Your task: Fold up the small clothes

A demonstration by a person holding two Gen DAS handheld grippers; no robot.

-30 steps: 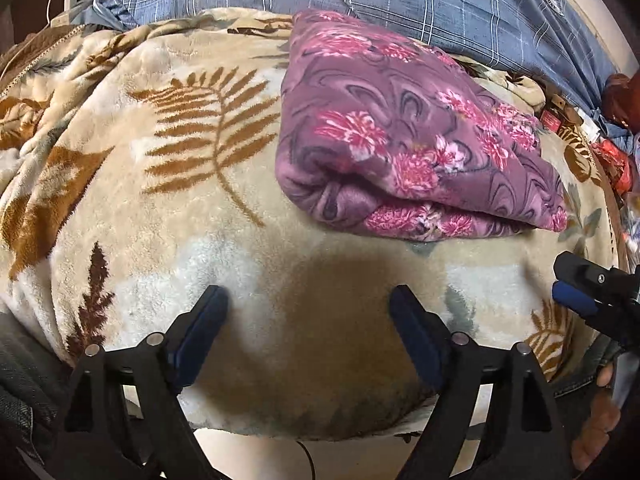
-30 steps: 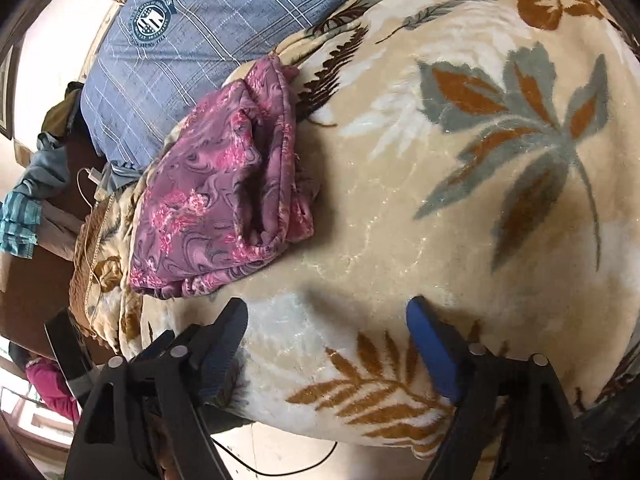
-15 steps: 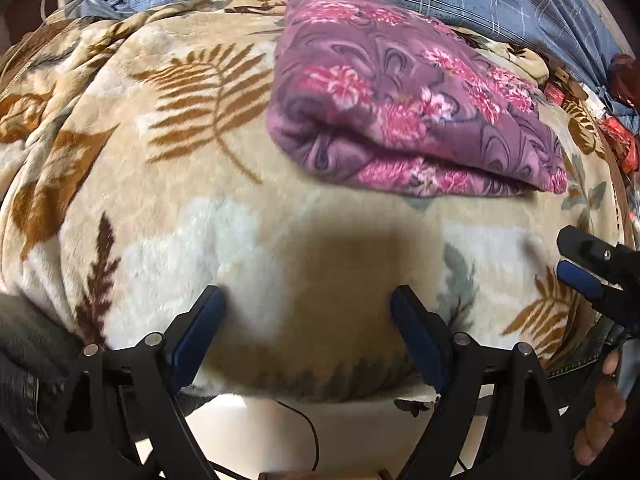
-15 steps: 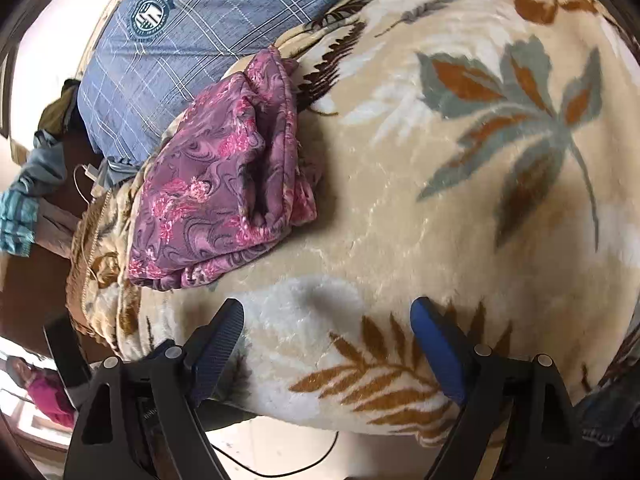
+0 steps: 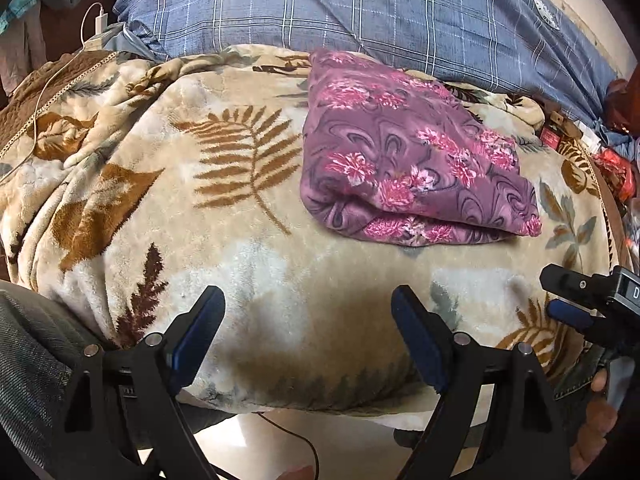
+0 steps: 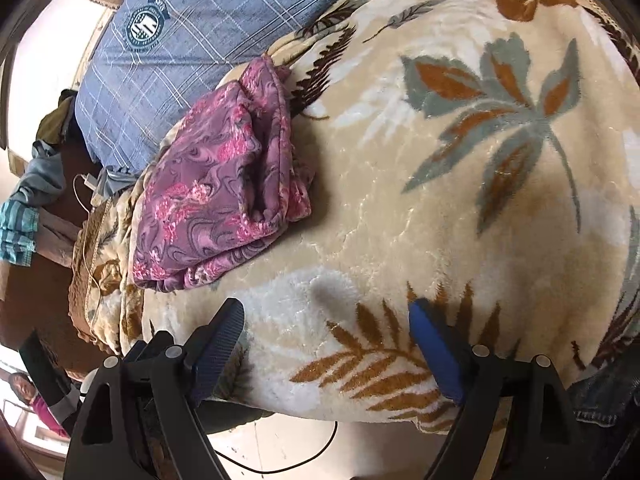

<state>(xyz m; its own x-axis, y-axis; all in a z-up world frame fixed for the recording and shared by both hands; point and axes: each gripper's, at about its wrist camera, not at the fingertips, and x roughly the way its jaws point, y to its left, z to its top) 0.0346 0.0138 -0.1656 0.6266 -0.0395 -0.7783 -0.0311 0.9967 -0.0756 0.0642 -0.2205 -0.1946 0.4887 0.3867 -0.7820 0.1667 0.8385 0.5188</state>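
A purple garment with pink flowers (image 5: 412, 164) lies folded in layers on the beige leaf-patterned blanket (image 5: 224, 208), beyond both grippers. My left gripper (image 5: 308, 312) hangs open over the blanket's near edge, nothing between its blue pads. In the right wrist view the folded garment (image 6: 224, 196) lies up and to the left, with its layered edges facing the camera. My right gripper (image 6: 326, 332) is open and empty above the blanket (image 6: 400, 208). The right gripper also shows at the right edge of the left wrist view (image 5: 568, 300).
A blue plaid pillow (image 5: 380, 12) lies behind the garment. A white charger and cable (image 5: 94, 30) sit at the far left. Red packets and small items (image 5: 612, 164) crowd the blanket's right side. Bare floor with a black cable (image 5: 304, 444) lies below the bed edge.
Both grippers stay open and empty. The left wrist view has tilted back up, showing more of the pillow. The garment has not moved.
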